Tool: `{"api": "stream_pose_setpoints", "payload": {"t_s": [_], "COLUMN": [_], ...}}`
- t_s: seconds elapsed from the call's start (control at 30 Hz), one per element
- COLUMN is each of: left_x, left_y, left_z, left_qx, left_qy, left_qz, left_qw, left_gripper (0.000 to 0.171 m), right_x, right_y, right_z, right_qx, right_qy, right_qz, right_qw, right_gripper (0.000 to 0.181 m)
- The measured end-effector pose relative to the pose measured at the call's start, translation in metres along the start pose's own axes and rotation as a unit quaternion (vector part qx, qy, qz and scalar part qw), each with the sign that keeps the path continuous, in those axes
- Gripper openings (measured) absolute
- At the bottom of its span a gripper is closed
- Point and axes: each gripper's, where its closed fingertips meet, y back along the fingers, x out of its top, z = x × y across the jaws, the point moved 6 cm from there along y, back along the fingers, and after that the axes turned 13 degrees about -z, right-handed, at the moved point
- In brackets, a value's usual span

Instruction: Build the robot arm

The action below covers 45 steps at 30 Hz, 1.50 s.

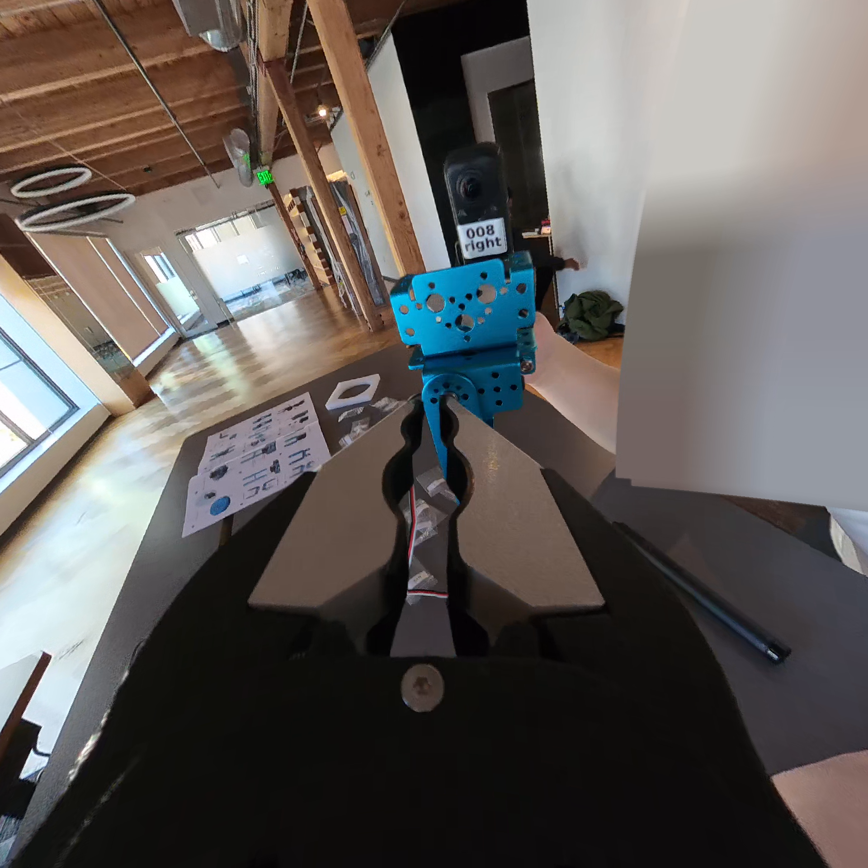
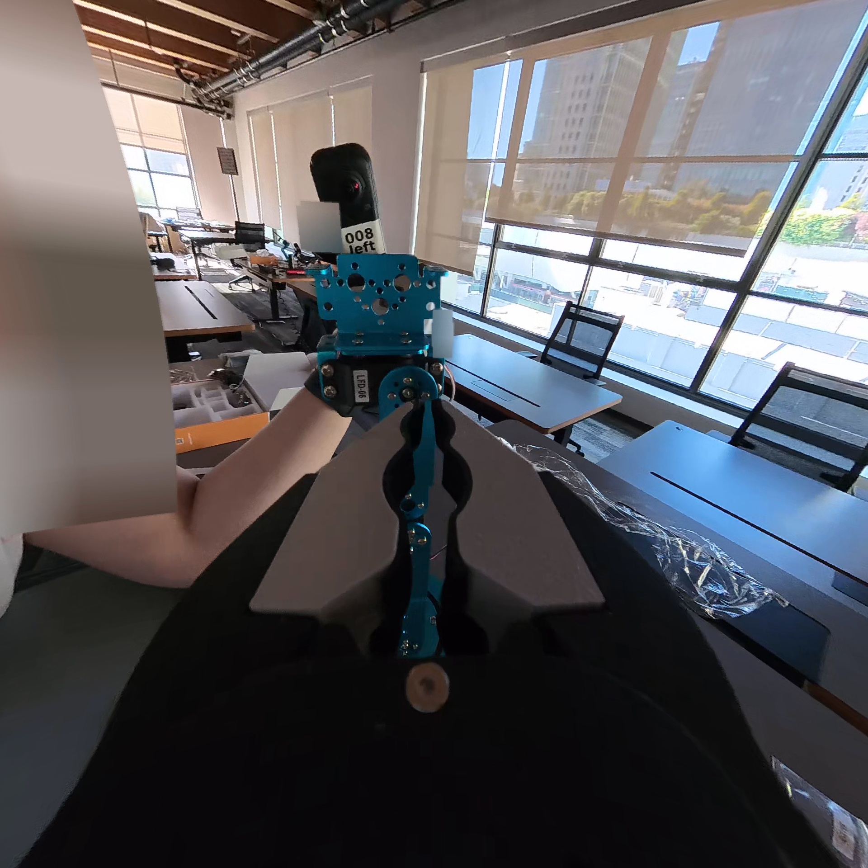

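A blue perforated metal assembly with a black servo is held up above the dark table between the two grippers. My left gripper is shut on a thin blue arm of it, and a red, white and black wire hangs between its fingers. My right gripper is shut on a long blue link of the same assembly, from the opposite side. Each view shows the other gripper's black camera behind the assembly: the right one in the left wrist view, the left one in the right wrist view.
On the table lie printed sheets, a white foam frame, small clear bags and a black rod. Crumpled clear wrap lies to the right. An orange box with a foam tray sits behind a forearm. Desks and chairs stand by the windows.
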Motion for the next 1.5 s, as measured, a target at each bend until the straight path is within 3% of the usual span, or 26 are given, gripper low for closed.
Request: {"api": "stream_pose_setpoints", "payload": {"t_s": [0.2,0.43,0.63,0.7,0.93,1.07,1.17,1.27,1.47,1.5], "left_x": [-0.001,-0.001,-0.003,-0.003,-0.002,-0.004,-0.008,-0.020,-0.011,-0.012], "left_y": [-0.006,-0.007,-0.009,-0.010,-0.015,-0.015,-0.019,-0.032,-0.025,-0.025], "left_z": [0.001,-0.001,-0.007,-0.007,-0.014,-0.018,-0.024,-0.025,-0.027,-0.027], "left_qx": [-0.011,-0.013,-0.021,-0.045,-0.043,-0.061,-0.036,-0.023,-0.047,-0.051], "left_qy": [-0.002,-0.011,-0.010,-0.005,-0.018,-0.003,0.010,-0.011,0.002,0.005], "left_qz": [-0.007,0.004,0.017,0.017,0.006,0.012,-0.007,-0.068,0.013,0.015], "left_qw": [1.000,1.000,1.000,0.999,0.999,0.998,0.999,0.997,0.999,0.999], "left_gripper": [0.005,0.004,0.008,0.000,0.000,0.000,0.000,0.000,0.000,0.000], "right_x": [0.001,0.002,0.000,-0.001,0.000,0.002,0.004,0.006,0.003,0.002], "right_y": [0.001,-0.001,-0.001,-0.001,0.002,0.000,-0.004,-0.005,0.000,0.003], "right_z": [-0.001,-0.003,-0.002,0.000,0.001,-0.002,-0.008,-0.015,-0.014,-0.013], "right_qx": [0.037,0.063,0.042,0.041,0.000,0.021,0.010,-0.019,-0.037,-0.041], "right_qy": [-0.004,0.002,0.022,0.019,0.031,0.023,0.041,0.056,0.062,0.077], "right_qz": [0.014,0.024,0.025,0.032,0.013,0.006,-0.007,-0.035,-0.036,-0.031], "right_qw": [0.999,0.998,0.999,0.998,0.999,1.000,0.999,0.998,0.997,0.996], "right_gripper": [0.011,0.000,0.000,0.000,0.000,0.000,0.000,0.000,0.001,0.009]}}
